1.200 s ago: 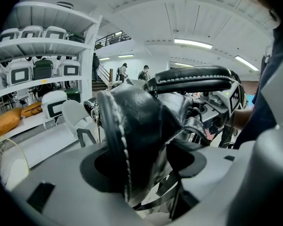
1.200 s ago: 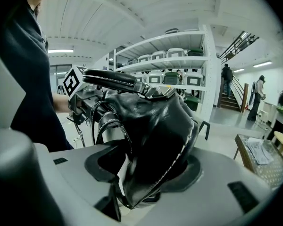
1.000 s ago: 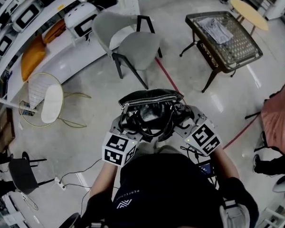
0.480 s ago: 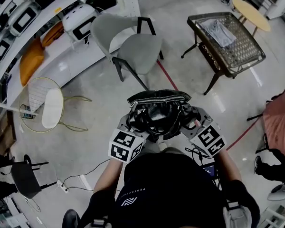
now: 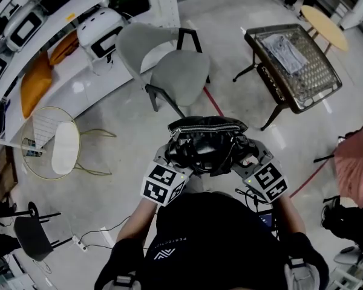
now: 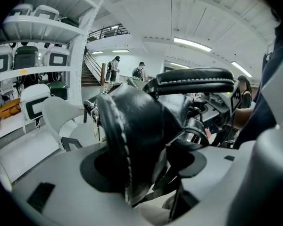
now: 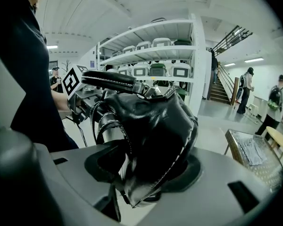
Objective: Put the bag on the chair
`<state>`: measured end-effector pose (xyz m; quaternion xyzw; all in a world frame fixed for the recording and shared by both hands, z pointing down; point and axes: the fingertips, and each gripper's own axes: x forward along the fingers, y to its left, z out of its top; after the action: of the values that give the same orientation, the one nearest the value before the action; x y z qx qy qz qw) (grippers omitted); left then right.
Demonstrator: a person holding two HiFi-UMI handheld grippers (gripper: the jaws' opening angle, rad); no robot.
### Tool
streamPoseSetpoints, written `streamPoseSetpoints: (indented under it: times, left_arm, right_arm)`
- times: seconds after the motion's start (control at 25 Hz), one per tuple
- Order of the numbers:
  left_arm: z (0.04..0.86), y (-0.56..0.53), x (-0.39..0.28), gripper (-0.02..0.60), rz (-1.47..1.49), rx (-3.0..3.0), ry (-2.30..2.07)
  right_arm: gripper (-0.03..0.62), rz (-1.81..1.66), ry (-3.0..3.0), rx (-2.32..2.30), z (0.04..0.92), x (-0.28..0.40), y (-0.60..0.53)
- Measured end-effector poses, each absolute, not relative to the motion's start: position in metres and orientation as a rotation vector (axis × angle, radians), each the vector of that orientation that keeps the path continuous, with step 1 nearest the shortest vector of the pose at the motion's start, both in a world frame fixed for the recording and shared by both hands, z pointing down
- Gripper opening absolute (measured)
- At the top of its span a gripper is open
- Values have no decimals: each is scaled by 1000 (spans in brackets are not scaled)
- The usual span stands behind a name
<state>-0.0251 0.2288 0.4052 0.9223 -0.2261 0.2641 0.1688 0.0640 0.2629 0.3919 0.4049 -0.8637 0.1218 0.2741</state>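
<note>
A shiny black leather bag point(image 5: 207, 142) with stitched handles hangs in the air between both grippers, just in front of the person's body. My left gripper point(image 5: 171, 157) is shut on the bag's left end point(image 6: 132, 135), and its jaws press on the leather from both sides. My right gripper point(image 5: 247, 157) is shut on the bag's right end point(image 7: 155, 126). The grey chair point(image 5: 178, 65) with black legs stands on the floor a short way beyond the bag, its seat bare. In the left gripper view the chair point(image 6: 61, 124) shows behind the bag.
A dark wicker-top table point(image 5: 293, 59) stands at the right, with a round wooden table point(image 5: 327, 20) beyond it. White shelves point(image 5: 48, 35) with cases run along the left. A wire chair with a white cushion point(image 5: 54, 141) and a small black chair point(image 5: 30, 222) stand at the left.
Both grippers have carried the bag forward toward the grey chair, which now lies nearer in the head view. The grip on the bag has not changed.
</note>
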Motion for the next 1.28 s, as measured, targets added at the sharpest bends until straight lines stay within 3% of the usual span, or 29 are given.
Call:
streamPoseSetpoints:
  times: [1.28]
  left_arm:
    - [423, 36, -40, 293, 774, 2551, -753]
  right_arm:
    - [233, 358, -2325, 983, 412, 53, 62]
